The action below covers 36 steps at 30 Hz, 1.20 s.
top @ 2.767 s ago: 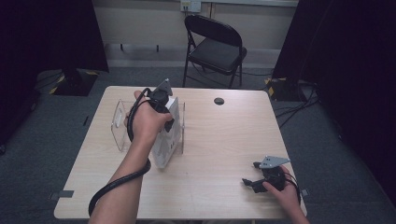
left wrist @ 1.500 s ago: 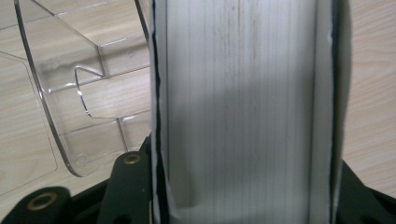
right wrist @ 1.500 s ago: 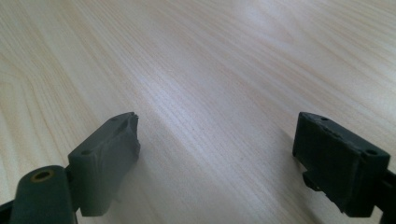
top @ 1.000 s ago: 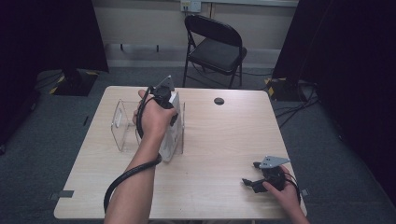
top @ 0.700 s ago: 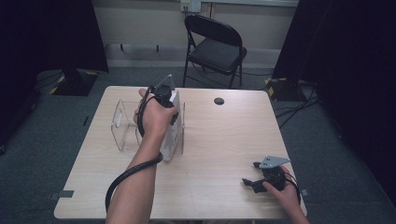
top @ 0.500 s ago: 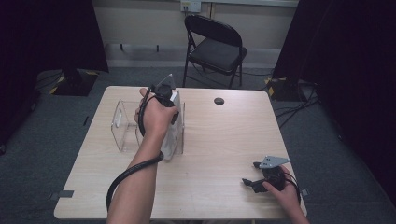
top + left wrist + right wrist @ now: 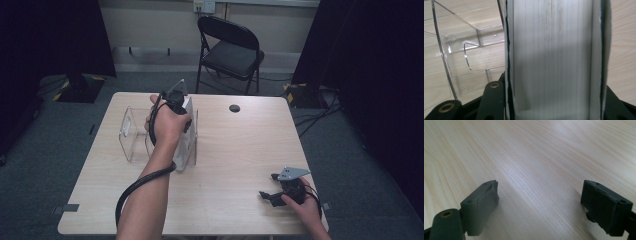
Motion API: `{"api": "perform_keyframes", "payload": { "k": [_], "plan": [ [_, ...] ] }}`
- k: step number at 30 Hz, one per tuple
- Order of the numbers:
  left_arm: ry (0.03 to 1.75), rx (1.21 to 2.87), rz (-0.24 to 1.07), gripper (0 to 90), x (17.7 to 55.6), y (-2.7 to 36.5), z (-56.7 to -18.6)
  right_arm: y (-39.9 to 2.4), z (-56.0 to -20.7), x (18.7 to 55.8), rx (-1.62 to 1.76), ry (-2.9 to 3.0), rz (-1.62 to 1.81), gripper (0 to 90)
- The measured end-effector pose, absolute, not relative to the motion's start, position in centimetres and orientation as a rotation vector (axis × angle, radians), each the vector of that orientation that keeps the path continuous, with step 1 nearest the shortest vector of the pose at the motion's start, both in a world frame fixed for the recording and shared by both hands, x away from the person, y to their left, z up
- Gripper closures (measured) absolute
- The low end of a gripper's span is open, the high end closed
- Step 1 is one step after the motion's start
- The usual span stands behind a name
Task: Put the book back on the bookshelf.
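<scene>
A: What has changed since a few seconds back?

B: Little. The left gripper (image 7: pixel 176 102) has lifted and drawn slightly toward the table's far edge with the white book (image 7: pixel 184 131); over the last second nothing moved. The right gripper (image 7: pixel 280 192) has kept its place near the table's near right corner.

A: And the book?

B: A thick white volume, standing on edge in the clear acrylic holder (image 7: pixel 131 131) near the table's far left corner. In the left gripper view its pale page block (image 7: pixel 552 57) sits between white covers (faint grey streaks on the pages).

A: The grips?

B: The left is clamped on the book; the right stands wide apart over bare wood (image 7: pixel 531 157), grasping nothing.
</scene>
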<state>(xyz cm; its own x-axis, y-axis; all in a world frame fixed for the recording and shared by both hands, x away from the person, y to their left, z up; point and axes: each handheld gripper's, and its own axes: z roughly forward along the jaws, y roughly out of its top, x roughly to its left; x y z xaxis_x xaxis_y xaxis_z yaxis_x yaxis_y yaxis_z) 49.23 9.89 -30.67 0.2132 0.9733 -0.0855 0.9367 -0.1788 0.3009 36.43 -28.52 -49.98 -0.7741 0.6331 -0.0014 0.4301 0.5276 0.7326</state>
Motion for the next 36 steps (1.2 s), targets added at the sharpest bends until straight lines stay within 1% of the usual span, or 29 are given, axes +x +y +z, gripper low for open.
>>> {"api": "perform_keyframes", "payload": {
  "k": [3,6,14,18,36],
  "plan": [
    [1.802,2.212,0.207,53.2,49.3,9.8,-30.7,-28.5,-50.0,36.4,0.892,2.502,1.091,13.5],
    [1.798,2.21,0.192,53.1,49.4,9.8,-30.7,-28.5,-50.0,36.4,0.892,2.502,1.09,13.5],
    [1.814,2.204,0.212,53.1,49.7,9.7,-30.8,-28.5,-50.0,36.4,0.892,2.502,1.09,13.5],
    [1.819,2.194,0.2,53.1,49.9,9.5,-30.8,-28.5,-50.0,36.4,0.893,2.502,1.09,13.5],
    [1.833,2.183,0.234,53.0,50.3,9.4,-31.1,-28.5,-50.0,36.4,0.891,2.503,1.091,13.5]
  ]
}}
